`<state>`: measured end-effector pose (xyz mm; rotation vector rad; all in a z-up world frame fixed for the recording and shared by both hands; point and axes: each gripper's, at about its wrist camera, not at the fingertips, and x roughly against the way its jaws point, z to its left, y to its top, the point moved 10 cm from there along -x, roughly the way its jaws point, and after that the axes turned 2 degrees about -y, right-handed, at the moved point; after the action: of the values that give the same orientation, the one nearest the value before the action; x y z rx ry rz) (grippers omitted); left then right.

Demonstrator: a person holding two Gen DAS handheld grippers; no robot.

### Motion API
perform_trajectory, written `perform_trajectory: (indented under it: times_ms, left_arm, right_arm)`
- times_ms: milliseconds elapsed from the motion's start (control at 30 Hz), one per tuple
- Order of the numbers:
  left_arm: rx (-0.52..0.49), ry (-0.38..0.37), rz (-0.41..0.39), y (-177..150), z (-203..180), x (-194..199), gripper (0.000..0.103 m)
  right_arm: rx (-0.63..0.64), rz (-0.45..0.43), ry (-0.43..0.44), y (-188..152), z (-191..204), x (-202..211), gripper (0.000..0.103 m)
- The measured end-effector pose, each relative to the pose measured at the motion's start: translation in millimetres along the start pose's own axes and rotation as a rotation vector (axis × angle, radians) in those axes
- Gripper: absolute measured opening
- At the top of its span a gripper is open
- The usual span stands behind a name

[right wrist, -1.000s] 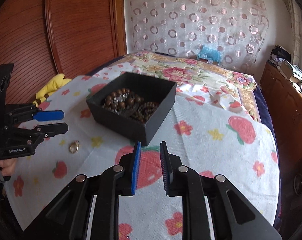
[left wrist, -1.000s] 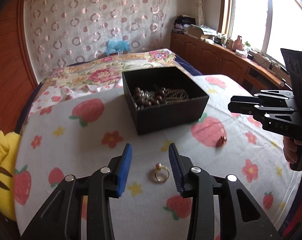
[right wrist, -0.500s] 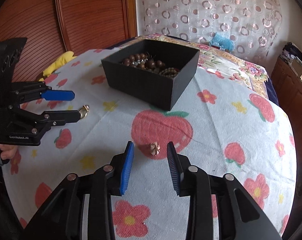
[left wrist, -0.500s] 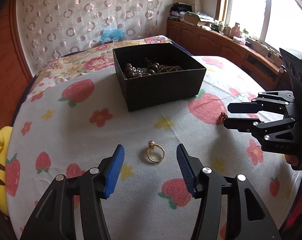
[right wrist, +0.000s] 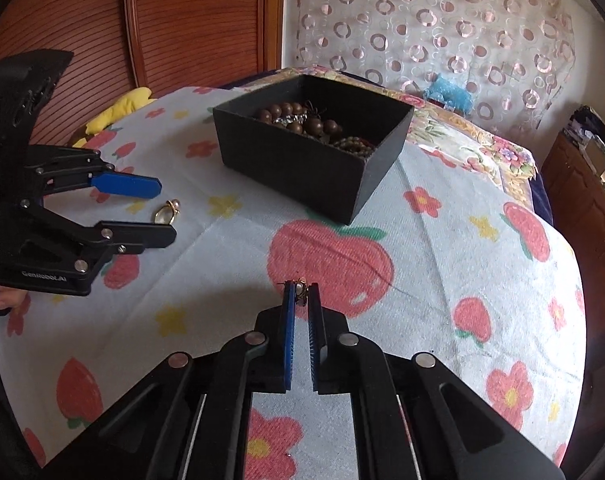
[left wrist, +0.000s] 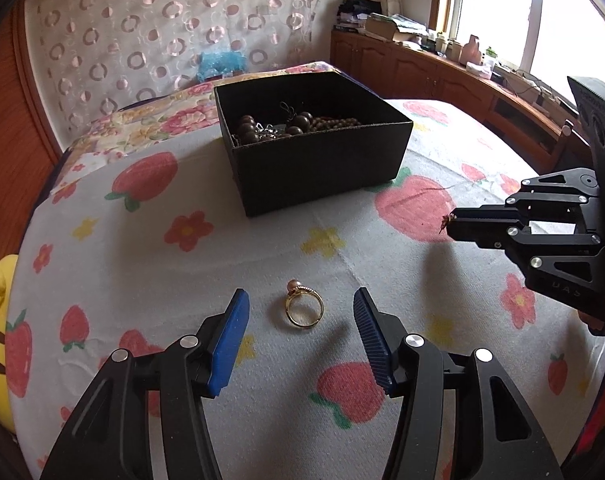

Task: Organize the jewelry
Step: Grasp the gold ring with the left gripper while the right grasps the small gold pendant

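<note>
On the strawberry tablecloth [left wrist: 150, 264], beads already fill the black box [left wrist: 318, 168]; right tool [right wrist: 301, 294] pinches 1 small earring [right wrist: 301, 289], left tool [left wrist: 300, 312] gapes around 1 pearl ring [left wrist: 302, 308].

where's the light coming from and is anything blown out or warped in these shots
Left wrist view: daylight enters through the window, which is blown out to white; the right gripper casts a soft shadow on the strawberry tablecloth. Right wrist view: no window in frame, even light, a dim shadow beside the gripper. Both views: fisheye bends the table edge and darkens the corners; the gold ring stays sharp.
</note>
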<state>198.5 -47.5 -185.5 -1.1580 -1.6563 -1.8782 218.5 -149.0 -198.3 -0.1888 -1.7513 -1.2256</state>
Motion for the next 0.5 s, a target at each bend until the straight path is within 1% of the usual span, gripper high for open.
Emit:
perform_trajectory:
  times_ms: [167,233,300,367,500]
  left_arm:
    - [-0.006,-0.004,-0.001,1,-2,-1,0.036]
    - [-0.007,-0.003,-0.002,0,-3,-1,0.026]
    - [-0.002,-0.013,-0.003,0,-5,-1,0.019]
    - [-0.003,-0.018,-0.007,0,-6,-1,0.019]
    - [0.001,-0.014,-0.04,6,-8,8,0.019]
  right_arm:
    - [-0.01,-0.029,-0.005,8,-2,8,0.007]
    - [-0.011,-0.035,-0.008,12,-2,9,0.007]
    - [-0.011,-0.04,-0.009,12,-1,10,0.007]
    - [-0.01,-0.04,-0.01,13,-1,10,0.007]
    - [-0.016,-0.052,-0.016,16,-3,13,0.007]
